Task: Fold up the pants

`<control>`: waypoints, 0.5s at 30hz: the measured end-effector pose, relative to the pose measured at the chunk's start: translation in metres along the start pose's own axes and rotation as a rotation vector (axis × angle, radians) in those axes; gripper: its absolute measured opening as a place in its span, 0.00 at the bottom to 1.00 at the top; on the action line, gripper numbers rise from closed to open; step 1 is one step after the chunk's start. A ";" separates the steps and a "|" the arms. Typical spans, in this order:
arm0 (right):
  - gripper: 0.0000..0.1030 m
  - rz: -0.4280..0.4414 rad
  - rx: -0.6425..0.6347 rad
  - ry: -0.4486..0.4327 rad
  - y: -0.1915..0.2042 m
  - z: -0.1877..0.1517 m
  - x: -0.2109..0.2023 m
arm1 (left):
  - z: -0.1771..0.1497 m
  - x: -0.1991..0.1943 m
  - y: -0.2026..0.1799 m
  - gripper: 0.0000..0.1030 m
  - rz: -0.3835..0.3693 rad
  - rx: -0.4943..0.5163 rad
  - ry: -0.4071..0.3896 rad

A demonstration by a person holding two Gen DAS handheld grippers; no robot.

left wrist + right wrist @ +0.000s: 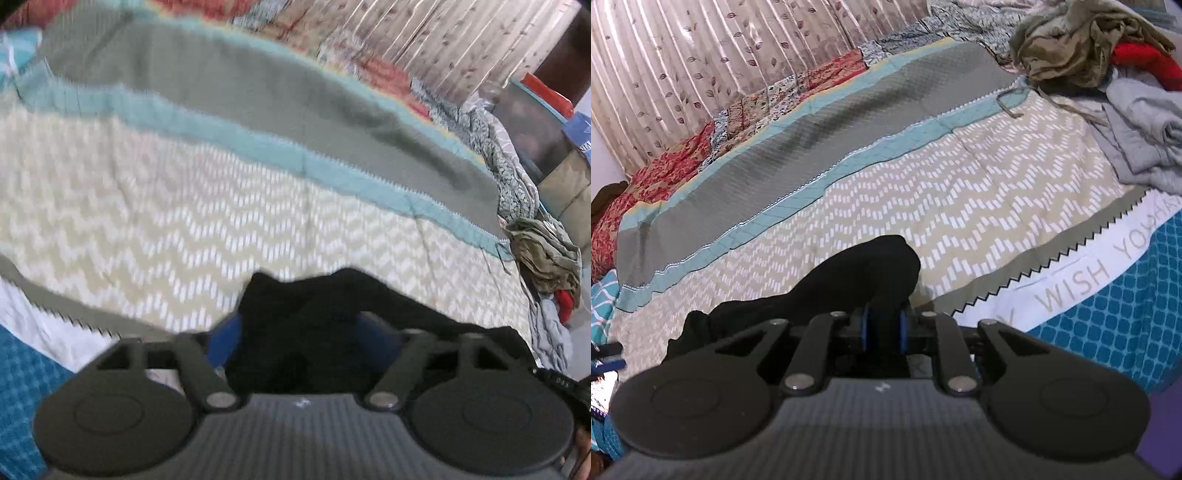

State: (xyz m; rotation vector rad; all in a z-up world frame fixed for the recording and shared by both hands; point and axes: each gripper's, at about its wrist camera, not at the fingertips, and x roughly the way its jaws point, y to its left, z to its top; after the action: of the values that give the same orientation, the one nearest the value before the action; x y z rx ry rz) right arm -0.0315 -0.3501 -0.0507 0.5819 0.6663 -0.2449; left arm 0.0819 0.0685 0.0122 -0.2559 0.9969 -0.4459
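Note:
Black pants [857, 273] lie bunched on the zigzag-patterned bedspread [997, 177], close in front of my right gripper [884, 325]. Its blue pads stand narrow, with a fold of the black cloth pinched between them. In the blurred left wrist view the same black pants [314, 295] fill the space between the fingers of my left gripper [301, 336]. Those blue fingers [225, 339] stand far apart and do not press on the cloth.
A heap of olive, red and grey clothes [1082, 40] sits at the far right of the bed, also seen as the clothes heap [543, 254]. A leaf-print curtain [701, 55] hangs behind the bed. Boxes [569, 173] stand beyond the bed's edge.

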 end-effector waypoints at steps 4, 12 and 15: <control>0.43 0.020 0.045 0.061 -0.009 -0.002 0.008 | -0.021 0.048 0.006 0.89 -0.079 -0.016 0.135; 0.12 0.045 -0.004 0.029 0.011 0.013 0.001 | -0.016 0.022 -0.019 0.17 0.033 0.103 -0.018; 0.12 0.103 -0.022 -0.045 0.026 0.037 -0.010 | 0.008 -0.020 -0.016 0.16 0.046 0.111 -0.151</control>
State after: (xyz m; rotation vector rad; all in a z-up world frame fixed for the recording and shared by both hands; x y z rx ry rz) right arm -0.0095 -0.3499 -0.0097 0.5859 0.5929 -0.1543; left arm 0.0759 0.0639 0.0382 -0.1643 0.8263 -0.4323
